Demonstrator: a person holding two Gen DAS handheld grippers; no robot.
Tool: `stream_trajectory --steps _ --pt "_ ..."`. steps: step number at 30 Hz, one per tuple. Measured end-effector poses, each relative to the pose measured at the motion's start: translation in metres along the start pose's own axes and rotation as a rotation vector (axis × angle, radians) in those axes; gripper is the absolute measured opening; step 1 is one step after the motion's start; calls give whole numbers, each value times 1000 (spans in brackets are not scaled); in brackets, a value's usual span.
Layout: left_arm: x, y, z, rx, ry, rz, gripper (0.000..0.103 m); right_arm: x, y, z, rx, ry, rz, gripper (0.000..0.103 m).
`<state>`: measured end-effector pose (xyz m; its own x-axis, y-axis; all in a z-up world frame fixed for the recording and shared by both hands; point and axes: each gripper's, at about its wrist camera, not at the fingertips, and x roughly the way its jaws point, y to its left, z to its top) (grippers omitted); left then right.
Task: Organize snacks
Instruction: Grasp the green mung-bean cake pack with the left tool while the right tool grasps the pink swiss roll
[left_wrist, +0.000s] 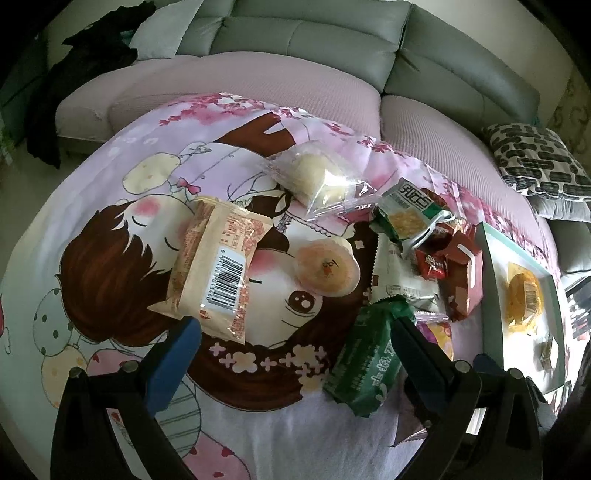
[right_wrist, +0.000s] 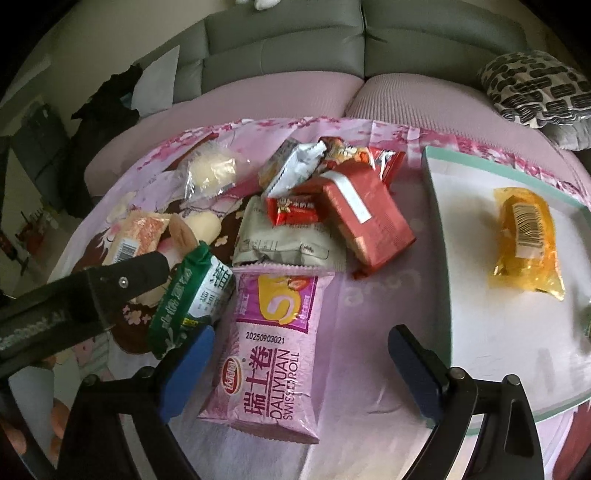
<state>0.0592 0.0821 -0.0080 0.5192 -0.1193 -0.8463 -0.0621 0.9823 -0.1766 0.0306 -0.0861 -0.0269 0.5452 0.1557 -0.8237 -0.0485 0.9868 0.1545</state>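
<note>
- A heap of wrapped snacks lies on a pink cartoon-print cloth (right_wrist: 369, 302) spread over a table, with a grey sofa (right_wrist: 280, 51) behind it.
- The right gripper (right_wrist: 301, 369) hangs above the cloth with its blue-padded fingers (right_wrist: 188, 365) wide apart, pressing on nothing.
- Between those fingers, towards the left one, lies the pink Swiss roll packet (right_wrist: 275, 354), flat, its long axis running from twelve to six o'clock.
- That packet looks light and puffy: a slick film pillow around soft cake. It would likely crush under a hard squeeze, so a gentle hold across its narrow middle seems best.
- The left gripper (left_wrist: 295, 354) is also spread open and empty. Its right finger sits just beside the green packet (left_wrist: 364, 365), at seven o'clock of the heap; whether they touch I cannot tell.
- The white tray (right_wrist: 480, 332) with a pale green rim lies at three o'clock of the heap and holds a yellow packet (right_wrist: 526, 243).
- The red box (right_wrist: 369, 221) at the heap's centre looks stiffer and easier to pinch.
</note>
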Motion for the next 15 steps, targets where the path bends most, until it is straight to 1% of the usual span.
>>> stream_trajectory --steps 2,6,8,10,15 --pt "1 -1 0 1 3 0 102 2 0 0 4 1 1 91" --pt "2 -2 -1 3 8 -2 102 2 -2 1 19 -6 -1 87" --pt "2 -3 -1 6 8 -5 102 2 -2 1 26 -9 3 79" --pt "2 -5 -1 11 10 -9 102 1 -3 1 35 -12 14 76" --pt "2 -11 -1 26 10 -27 102 0 -5 1 48 -16 22 71"
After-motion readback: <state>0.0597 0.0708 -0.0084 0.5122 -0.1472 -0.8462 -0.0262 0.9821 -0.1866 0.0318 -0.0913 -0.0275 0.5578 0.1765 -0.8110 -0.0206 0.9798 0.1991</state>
